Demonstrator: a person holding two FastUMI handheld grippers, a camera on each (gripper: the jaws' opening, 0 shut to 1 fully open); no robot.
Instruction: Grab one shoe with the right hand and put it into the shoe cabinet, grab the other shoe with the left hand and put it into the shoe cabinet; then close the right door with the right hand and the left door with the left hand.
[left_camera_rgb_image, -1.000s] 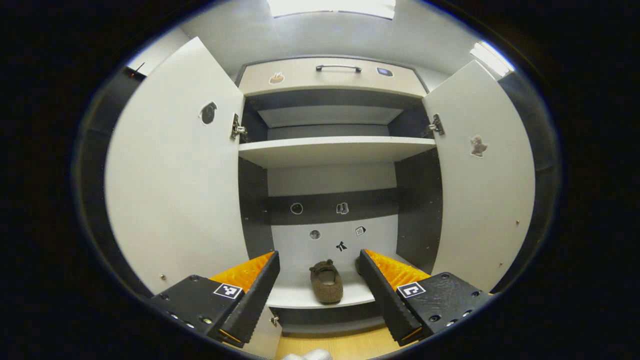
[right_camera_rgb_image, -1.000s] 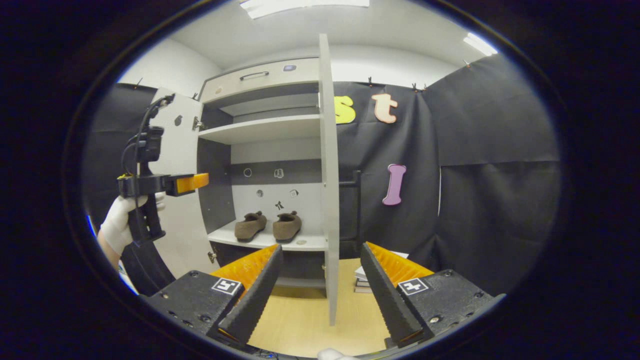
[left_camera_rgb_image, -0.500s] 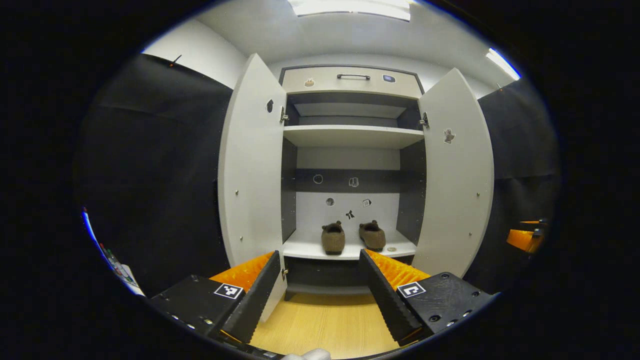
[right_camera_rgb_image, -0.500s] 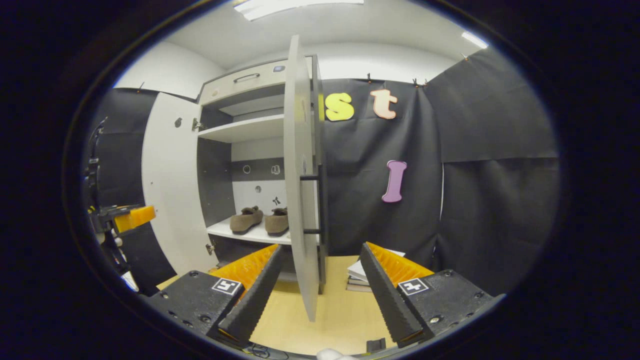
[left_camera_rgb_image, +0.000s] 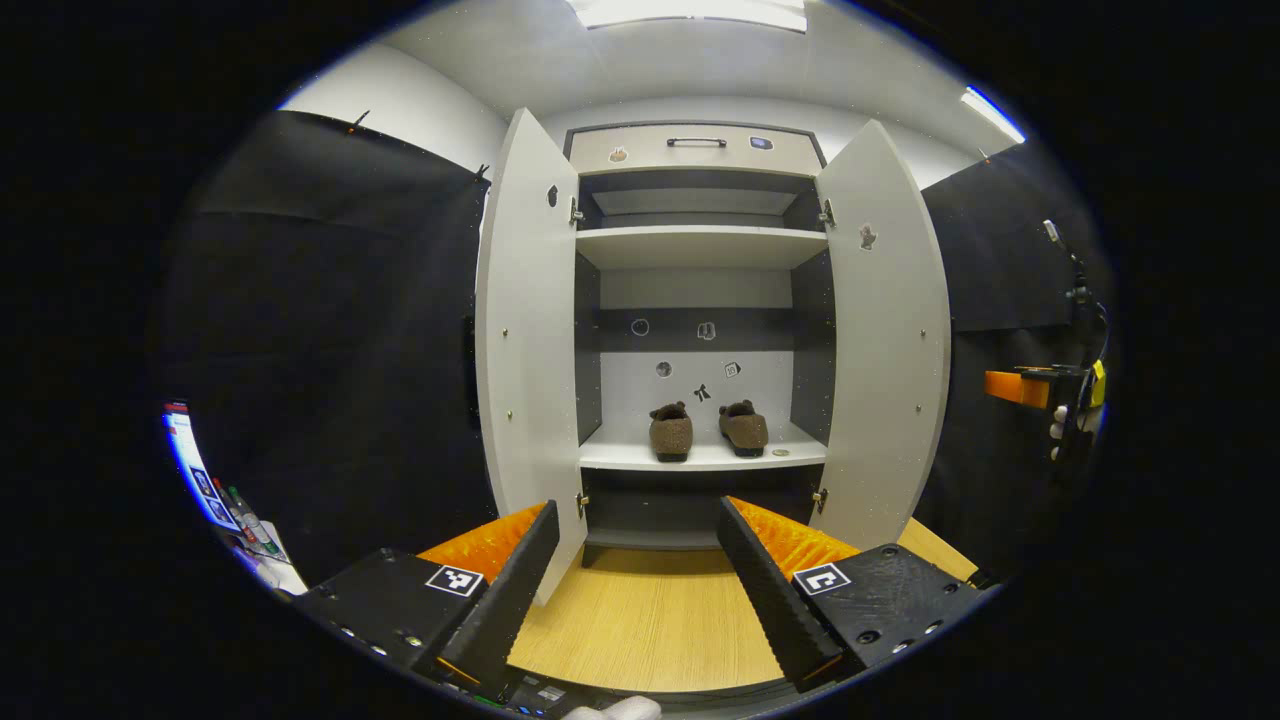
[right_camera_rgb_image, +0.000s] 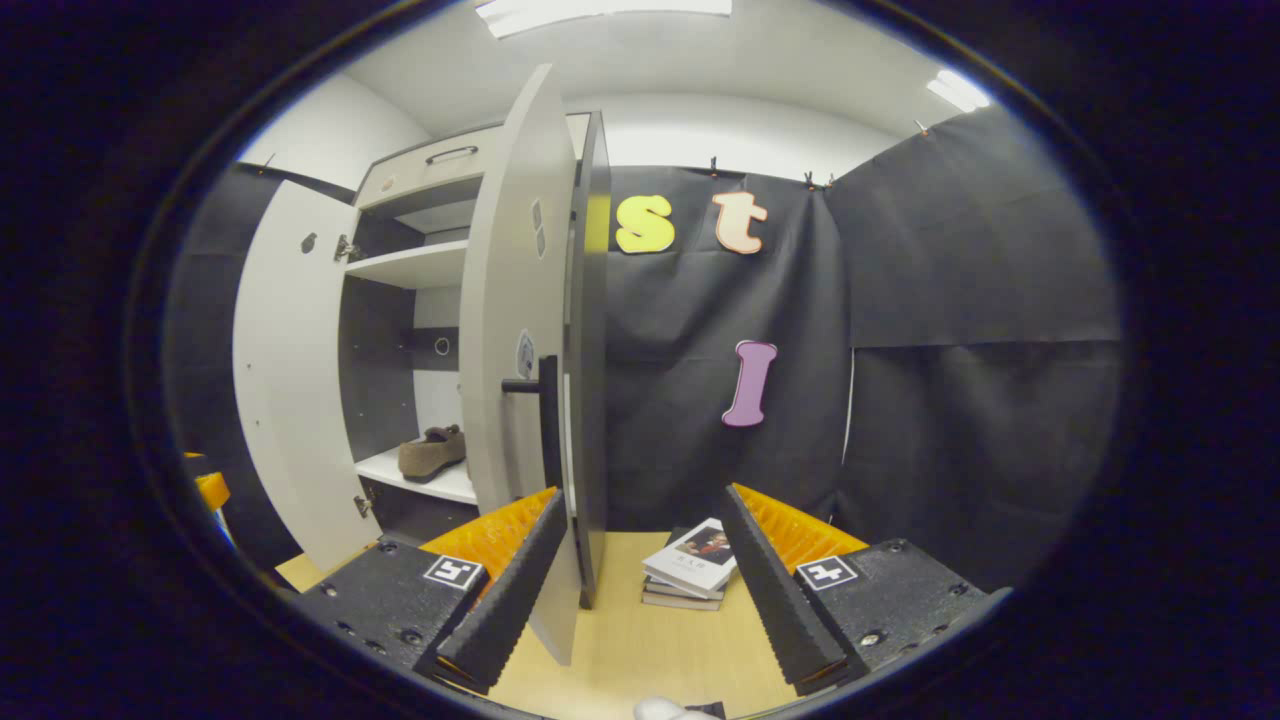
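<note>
Two brown fuzzy slipper-like shoes, one (left_camera_rgb_image: 671, 432) on the left and one (left_camera_rgb_image: 743, 427) on the right, are sitting side by side, toes pointing inward, on the lower white shelf (left_camera_rgb_image: 700, 457) of the tall white-and-dark-grey shoe cabinet (left_camera_rgb_image: 700, 150), so the placing part of the task is looking finished and only the doors are left. A small round object is lying on that shelf beside the right shoe; what it is cannot be told. The upper shelf is carrying nothing visible. The white left door (left_camera_rgb_image: 528, 320) and the white right door (left_camera_rgb_image: 885, 330) are both standing wide open. The left tool (left_camera_rgb_image: 636, 570) is hanging released, grasping nothing, well back from the cabinet over the light wooden floor (left_camera_rgb_image: 650, 630). The right tool (right_camera_rgb_image: 640, 560) is likewise spread and empty, facing the outer side of the right door (right_camera_rgb_image: 515, 330) near its black bar handle (right_camera_rgb_image: 545, 400), probably lining up to push it shut. A short stack of books (right_camera_rgb_image: 690, 565) is resting on the floor behind that door.
</note>
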